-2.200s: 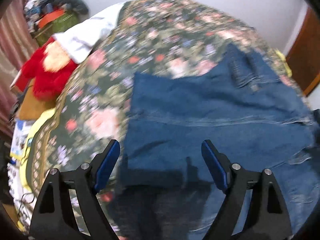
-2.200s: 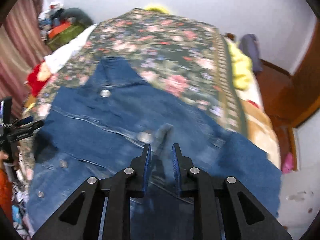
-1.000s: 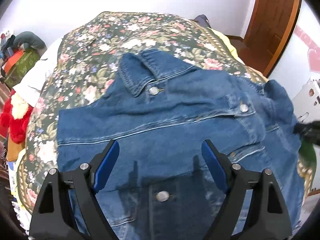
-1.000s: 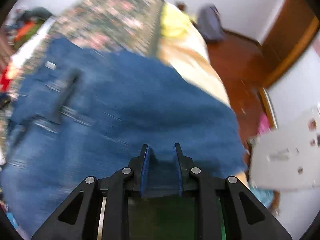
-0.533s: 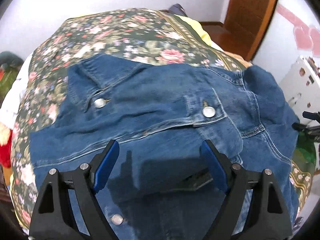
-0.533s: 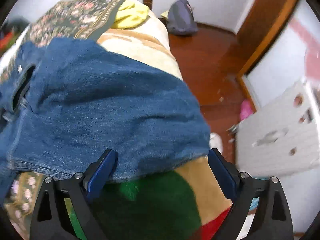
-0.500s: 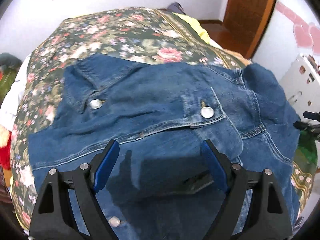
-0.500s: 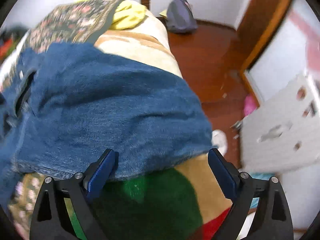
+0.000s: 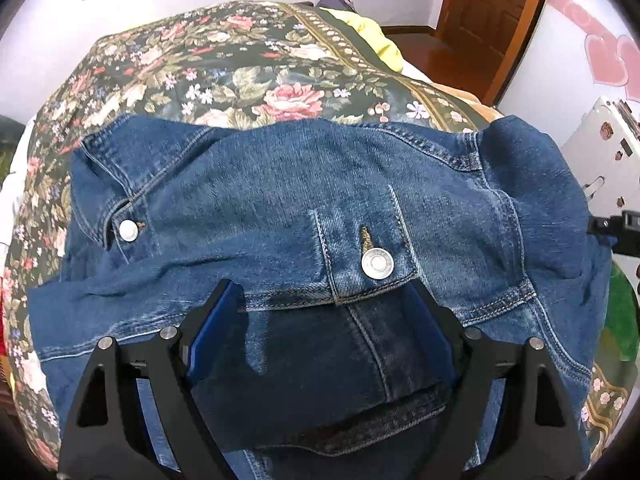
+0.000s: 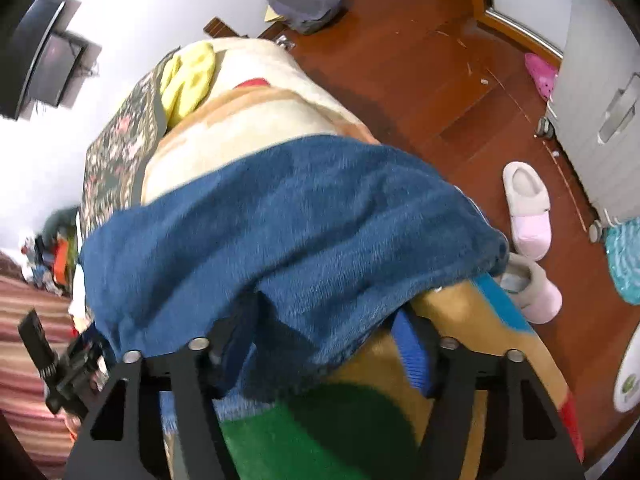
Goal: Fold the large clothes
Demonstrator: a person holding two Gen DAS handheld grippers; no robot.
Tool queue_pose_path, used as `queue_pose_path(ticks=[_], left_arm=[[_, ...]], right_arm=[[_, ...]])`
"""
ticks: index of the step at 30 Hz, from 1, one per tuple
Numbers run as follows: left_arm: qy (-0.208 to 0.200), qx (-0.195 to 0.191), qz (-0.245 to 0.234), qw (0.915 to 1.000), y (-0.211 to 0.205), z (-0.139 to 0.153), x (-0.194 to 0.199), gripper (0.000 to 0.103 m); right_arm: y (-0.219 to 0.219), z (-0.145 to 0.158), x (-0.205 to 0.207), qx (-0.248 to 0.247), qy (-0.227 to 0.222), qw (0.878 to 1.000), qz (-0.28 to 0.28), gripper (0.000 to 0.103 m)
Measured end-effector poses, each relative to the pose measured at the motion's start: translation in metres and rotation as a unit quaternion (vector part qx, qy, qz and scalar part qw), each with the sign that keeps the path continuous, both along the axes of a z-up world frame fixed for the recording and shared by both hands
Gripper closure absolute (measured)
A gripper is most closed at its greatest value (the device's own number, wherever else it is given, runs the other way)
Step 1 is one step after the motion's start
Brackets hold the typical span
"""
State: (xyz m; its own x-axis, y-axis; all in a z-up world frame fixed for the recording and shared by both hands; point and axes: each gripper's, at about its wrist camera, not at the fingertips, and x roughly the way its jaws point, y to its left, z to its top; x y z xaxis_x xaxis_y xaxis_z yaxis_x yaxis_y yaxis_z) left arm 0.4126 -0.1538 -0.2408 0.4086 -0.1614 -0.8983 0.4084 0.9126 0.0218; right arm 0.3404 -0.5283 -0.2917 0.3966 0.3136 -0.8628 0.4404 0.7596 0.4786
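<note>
A blue denim jacket (image 9: 280, 200) lies front-up on the floral bedspread (image 9: 240, 64), collar to the left, with a chest pocket flap and metal button (image 9: 377, 264). My left gripper (image 9: 320, 316) is open just above the jacket below that pocket flap. My right gripper (image 10: 324, 340) is open at the bed's right side, its jaws straddling the edge of the jacket's sleeve (image 10: 300, 216), which drapes over the bed edge. The right gripper shows at the far right of the left wrist view (image 9: 616, 232).
A beige, green and blue blanket (image 10: 440, 340) lies under the sleeve at the bed edge. Pink slippers (image 10: 528, 204) sit on the wooden floor (image 10: 420, 60). A yellow cloth (image 10: 188, 80) lies on the bed. A white cabinet (image 9: 600, 148) stands right.
My left gripper has moved closer to the jacket's chest pocket. My right gripper has opened, let go of the sleeve, and swung toward the bed's right edge and floor.
</note>
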Motion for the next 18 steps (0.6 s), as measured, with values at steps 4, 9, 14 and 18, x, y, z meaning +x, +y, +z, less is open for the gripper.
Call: queue_pose_path(ticks=[4, 9, 14, 18], left_arm=[[-0.024, -0.001, 0.002, 0.9997, 0.005, 0.014, -0.007, 0.019], [-0.064, -0.007, 0.013, 0.9978, 0.021, 0.043, -0.018, 0.019], [-0.096, -0.036, 0.039, 0.994, 0.057, 0.08, -0.031, 0.019], [-0.114, -0.044, 0.066, 0.9903, 0.088, 0.097, -0.041, 0.019]], right_arm=[[0.003, 0.014, 0.007, -0.017, -0.016, 1.0, 0.0, 0.079], [0.021, 0.057, 0.011, -0.076, -0.064, 0.995, 0.019, 0.092], [0.042, 0.123, 0.012, -0.076, -0.147, 0.986, 0.036, 0.094], [0.081, 0.177, 0.02, -0.072, -0.213, 0.971, 0.075, 0.095]])
